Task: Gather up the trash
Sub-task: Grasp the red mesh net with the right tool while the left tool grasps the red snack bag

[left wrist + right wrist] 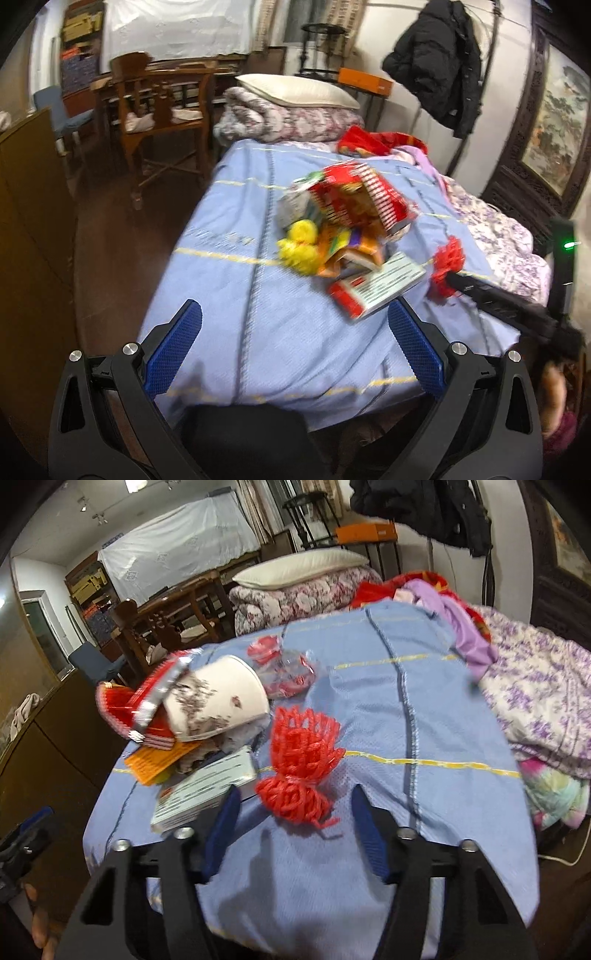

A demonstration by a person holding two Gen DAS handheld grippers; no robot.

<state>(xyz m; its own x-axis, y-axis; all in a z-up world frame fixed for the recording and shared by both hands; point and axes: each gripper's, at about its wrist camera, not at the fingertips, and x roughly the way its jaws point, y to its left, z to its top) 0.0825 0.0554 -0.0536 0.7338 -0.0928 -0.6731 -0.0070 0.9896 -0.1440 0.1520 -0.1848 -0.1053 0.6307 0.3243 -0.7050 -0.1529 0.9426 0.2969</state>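
Note:
A pile of trash lies on the blue bedspread (236,280): a red snack bag (354,199), a yellow foam net (299,245), an orange wrapper (332,254) and a red-and-white box (376,286). My left gripper (293,326) is open and empty, short of the pile. A red foam net (299,753) lies just ahead of my right gripper (295,806), which is open with the net's lower end between its fingertips. The right wrist view also shows a white paper cup (218,698), the red-and-white box (207,790) and a clear red wrapper (284,668). In the left wrist view the right gripper's finger (491,295) reaches the red net (447,264).
A folded quilt with a pillow (295,92) lies at the bed's head. Clothes and a floral quilt (539,686) are heaped along the bed's right side. A wooden chair (159,110) and a low cabinet (33,221) stand on the floor to the left. A black coat (439,62) hangs on the wall.

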